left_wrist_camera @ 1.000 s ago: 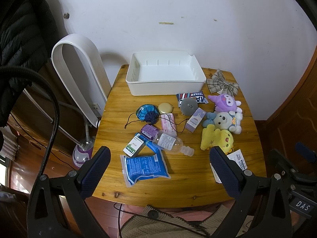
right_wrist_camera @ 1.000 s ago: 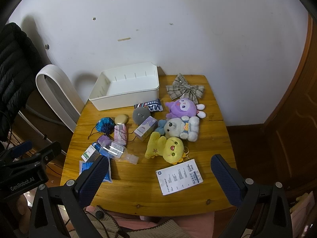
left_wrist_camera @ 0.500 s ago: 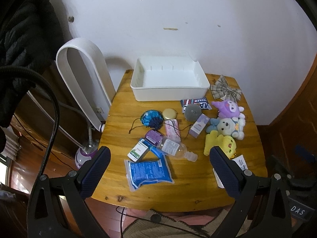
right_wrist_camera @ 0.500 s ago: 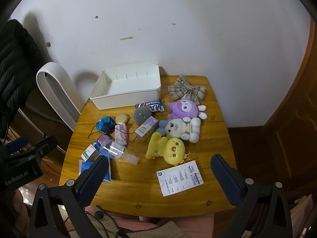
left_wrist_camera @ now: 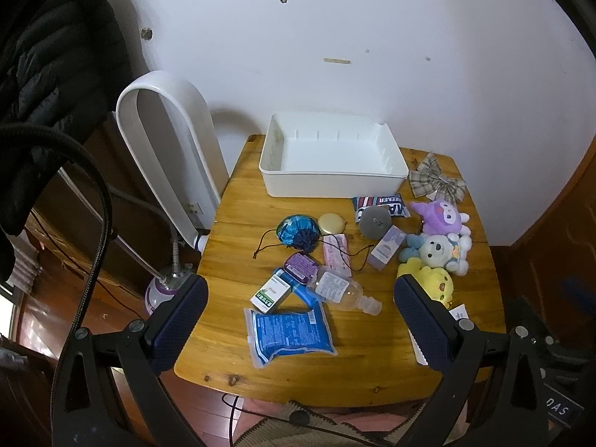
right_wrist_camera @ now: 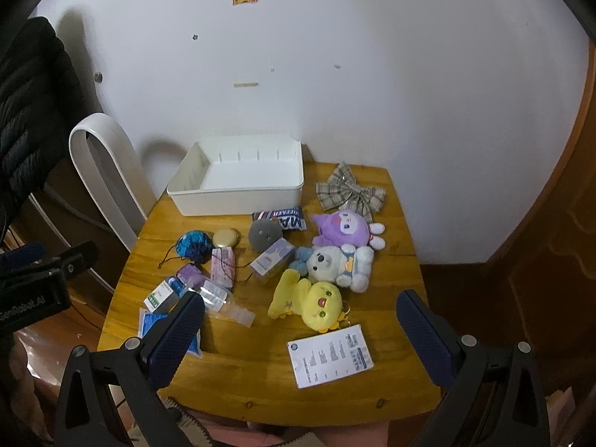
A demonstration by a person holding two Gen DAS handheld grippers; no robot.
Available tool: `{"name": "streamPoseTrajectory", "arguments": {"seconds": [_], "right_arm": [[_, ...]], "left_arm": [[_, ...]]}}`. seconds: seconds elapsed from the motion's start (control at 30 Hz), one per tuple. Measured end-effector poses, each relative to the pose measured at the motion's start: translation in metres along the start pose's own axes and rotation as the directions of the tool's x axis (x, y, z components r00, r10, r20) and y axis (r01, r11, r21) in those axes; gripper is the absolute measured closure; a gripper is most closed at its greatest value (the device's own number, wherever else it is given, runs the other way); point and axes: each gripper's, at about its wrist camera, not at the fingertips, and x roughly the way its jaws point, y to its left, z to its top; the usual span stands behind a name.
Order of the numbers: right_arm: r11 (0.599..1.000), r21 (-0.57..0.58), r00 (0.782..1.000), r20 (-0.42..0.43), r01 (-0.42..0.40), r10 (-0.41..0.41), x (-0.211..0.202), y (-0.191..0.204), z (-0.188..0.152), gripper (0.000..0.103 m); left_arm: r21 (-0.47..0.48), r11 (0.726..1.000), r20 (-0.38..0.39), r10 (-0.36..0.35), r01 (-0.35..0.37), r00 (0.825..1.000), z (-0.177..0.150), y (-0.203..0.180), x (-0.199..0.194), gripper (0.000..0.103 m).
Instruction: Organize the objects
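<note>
- I count three plush toys on the surface (right_wrist_camera: pixel 395 231): purple (right_wrist_camera: pixel 341 229), white (right_wrist_camera: pixel 335 262), yellow (right_wrist_camera: pixel 309 300), bunched right of centre.
- One white bin (left_wrist_camera: pixel 331 160) at the far edge, nothing in it.
- One plaid bow (right_wrist_camera: pixel 350 192) just right of the bin; one paper card (right_wrist_camera: pixel 329 354) near the front.
- Left cluster: one blue packet (left_wrist_camera: pixel 290 329), one clear bottle (left_wrist_camera: pixel 341 290), one blue pouch (left_wrist_camera: pixel 298 229), small boxes.
- My left gripper (left_wrist_camera: pixel 300 320) is wide apart, holding nothing, above the front edge.
- My right gripper (right_wrist_camera: pixel 300 335): same, spread wide, nothing held.
</note>
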Motion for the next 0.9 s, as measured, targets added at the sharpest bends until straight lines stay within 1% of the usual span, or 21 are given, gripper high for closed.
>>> {"name": "streamPoseTrajectory", "arguments": {"seconds": [0.17, 0.33, 0.4, 0.47, 0.5, 0.63, 0.7, 0.77, 0.8, 0.87, 0.9], "right_arm": [[1.0, -0.023, 0.999, 0.038, 0.015, -0.014, 0.002, 0.004, 0.005, 0.0], [0.999, -0.027, 0.998, 0.06, 0.02, -0.018, 0.01, 0.005, 0.006, 0.0], [1.0, -0.019, 0.998, 0.064, 0.008, -0.007, 0.013, 0.005, 0.006, 0.0], [1.0, -0.011, 0.998, 0.062, -0.022, 0.022, 0.019, 0.003, 0.008, 0.0], [0.999, -0.004, 0.997, 0.055, -0.044, 0.045, 0.024, 0.001, 0.009, 0.0], [0.997, 0.007, 0.996, 0.032, -0.083, 0.083, 0.042, -0.003, 0.009, 0.0], [0.996, -0.001, 0.996, 0.011, -0.089, 0.089, 0.055, -0.002, 0.007, 0.001], [0.995, -0.018, 0.995, -0.006, -0.097, 0.097, 0.066, 0.001, 0.003, 0.005], [0.995, -0.026, 0.995, -0.013, -0.1, 0.1, 0.07, 0.002, 0.002, 0.007], [0.993, -0.044, 0.994, -0.032, -0.11, 0.108, 0.08, 0.007, -0.003, 0.008], [0.992, -0.057, 0.993, -0.041, -0.112, 0.11, 0.087, 0.011, -0.006, 0.008]], "left_arm": [[0.001, 1.0, -0.033, -0.001, 0.001, 0.999, -0.001, 0.001, 0.013, 0.003], [-0.018, 1.0, -0.075, -0.001, 0.0, 0.997, -0.002, 0.007, 0.028, 0.003], [-0.024, 1.0, -0.082, -0.008, 0.006, 0.997, -0.003, 0.008, 0.032, 0.003], [-0.031, 0.999, -0.088, -0.011, 0.009, 0.996, -0.004, 0.01, 0.036, 0.003], [-0.034, 0.999, -0.092, -0.012, 0.009, 0.996, -0.006, 0.012, 0.04, 0.003], [-0.033, 0.999, -0.114, -0.016, 0.012, 0.993, -0.013, 0.017, 0.057, 0.003], [-0.03, 0.999, -0.142, -0.025, 0.021, 0.99, -0.021, 0.02, 0.071, 0.003], [-0.038, 0.999, -0.171, -0.028, 0.022, 0.985, -0.03, 0.024, 0.084, 0.003], [-0.044, 0.999, -0.195, -0.025, 0.017, 0.981, -0.036, 0.027, 0.095, 0.003], [-0.058, 0.998, -0.233, -0.024, 0.01, 0.972, -0.047, 0.031, 0.111, 0.003], [-0.071, 0.997, -0.259, -0.027, 0.009, 0.965, -0.054, 0.034, 0.122, 0.003]]}}
